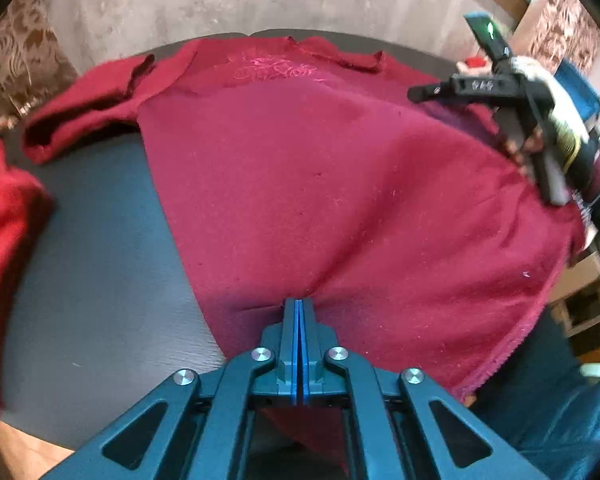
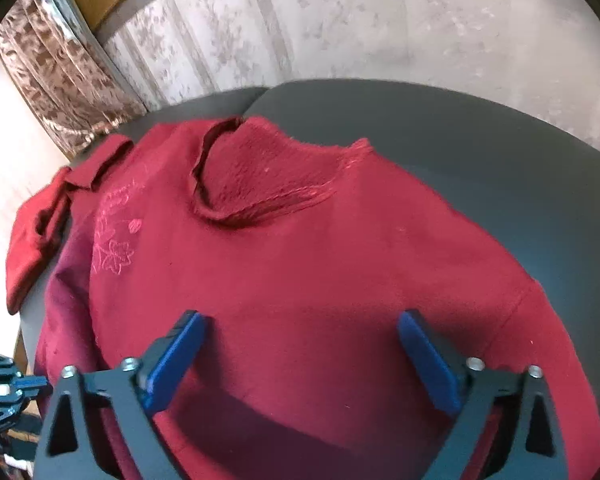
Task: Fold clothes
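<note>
Left wrist view is showing the left tongs (image 1: pixel 299 304) pinched tight on a bunched bit of the red sweater (image 1: pixel 320 168), near its lower edge from the look of it, so the cloth is puckering right at the tips. That sweater is lying spread over the dark desk (image 1: pixel 100 280), collar end away from me, and honestly the folding is looking barely started: the body is still flat and one sleeve (image 1: pixel 80 116) is flopping out to the left, doubled over on itself. Further left another red garment (image 1: pixel 4 240) is sitting on the desk edge, blurry, so I can't say whether it's folded.

Moving right, the right tongs (image 2: pixel 300 340) are hanging wide open over the middle of the sweater, gripping nothing; whether the tips are touching the cloth I can't tell. In the left wrist view you can see that gripper with the person's hand (image 1: pixel 540 80) on it.

Nothing much is blocking the fold, I'd say, though the sweater's right side is drooping off the desk edge. Patterned curtains (image 2: pixel 60 80) and a pale wall behind.
</note>
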